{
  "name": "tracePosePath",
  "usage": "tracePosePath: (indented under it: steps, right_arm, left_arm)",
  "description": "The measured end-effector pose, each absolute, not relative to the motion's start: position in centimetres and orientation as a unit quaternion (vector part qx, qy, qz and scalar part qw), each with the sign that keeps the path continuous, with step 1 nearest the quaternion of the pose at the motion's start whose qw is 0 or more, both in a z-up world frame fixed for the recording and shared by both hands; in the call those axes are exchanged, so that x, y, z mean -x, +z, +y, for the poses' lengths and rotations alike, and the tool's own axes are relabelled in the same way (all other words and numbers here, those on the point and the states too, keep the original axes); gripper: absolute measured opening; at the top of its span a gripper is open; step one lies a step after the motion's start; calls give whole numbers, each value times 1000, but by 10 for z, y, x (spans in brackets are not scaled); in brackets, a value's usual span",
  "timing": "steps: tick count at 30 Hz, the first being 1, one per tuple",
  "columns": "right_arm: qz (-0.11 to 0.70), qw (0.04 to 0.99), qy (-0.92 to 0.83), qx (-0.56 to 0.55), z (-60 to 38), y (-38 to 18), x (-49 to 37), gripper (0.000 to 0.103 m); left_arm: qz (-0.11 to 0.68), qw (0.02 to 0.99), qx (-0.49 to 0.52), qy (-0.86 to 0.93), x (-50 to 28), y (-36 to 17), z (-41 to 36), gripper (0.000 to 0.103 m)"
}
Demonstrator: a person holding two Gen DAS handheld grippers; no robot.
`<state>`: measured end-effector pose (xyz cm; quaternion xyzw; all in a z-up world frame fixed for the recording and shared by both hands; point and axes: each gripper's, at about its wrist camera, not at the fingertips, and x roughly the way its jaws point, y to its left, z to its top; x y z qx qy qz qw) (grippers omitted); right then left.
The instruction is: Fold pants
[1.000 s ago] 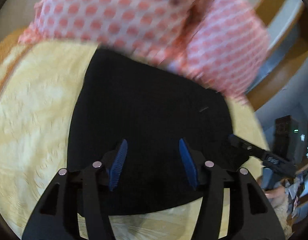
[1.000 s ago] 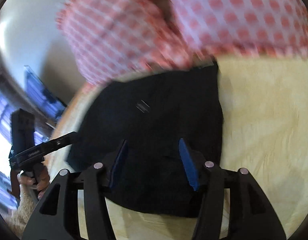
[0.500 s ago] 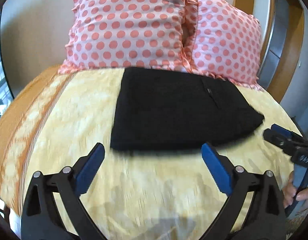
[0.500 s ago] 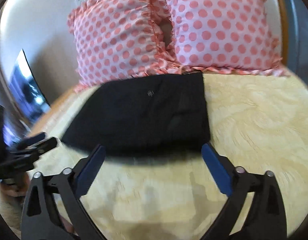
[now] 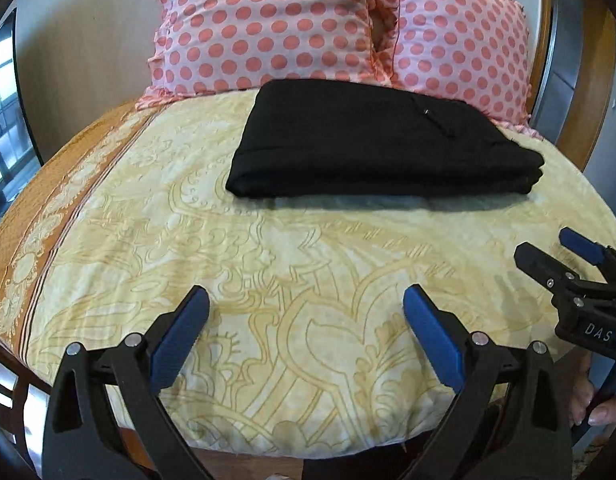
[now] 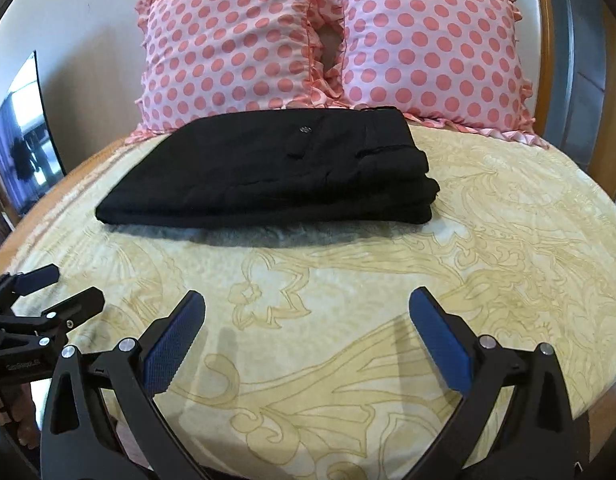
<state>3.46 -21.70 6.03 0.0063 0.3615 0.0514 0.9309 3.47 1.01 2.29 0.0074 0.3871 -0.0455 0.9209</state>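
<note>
Both grippers, left gripper (image 5: 306, 308) and right gripper (image 6: 307, 312), I hold spread empty at lower frame; folded pants (image 5: 382, 144) lie well beyond, upper centre, far edge hidden.

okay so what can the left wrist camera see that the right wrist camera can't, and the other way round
Only the left wrist view shows the bed cover's orange patterned border, a window at far left, and the person's fingers under the right gripper.

Only the right wrist view shows the dark screen on the left wall, the pants' button and the stacked fold edges.

Both show the folded black pants lying free on the yellow bed cover, two polka-dot pillows behind, and both grippers open and empty, including the left gripper.
</note>
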Motion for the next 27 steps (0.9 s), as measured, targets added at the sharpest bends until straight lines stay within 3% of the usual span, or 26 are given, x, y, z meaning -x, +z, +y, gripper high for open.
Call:
tracePosePath:
  steps: [9,27]
  right_arm:
    - [326,945,9,3,-209,43,-16,102]
    - [322,947,13,7,-210,44,-18,102]
  left_arm:
    - [347,937,-20,-34,-22,15,9,101]
    - [339,940,-18,-28,-20,15,9,101]
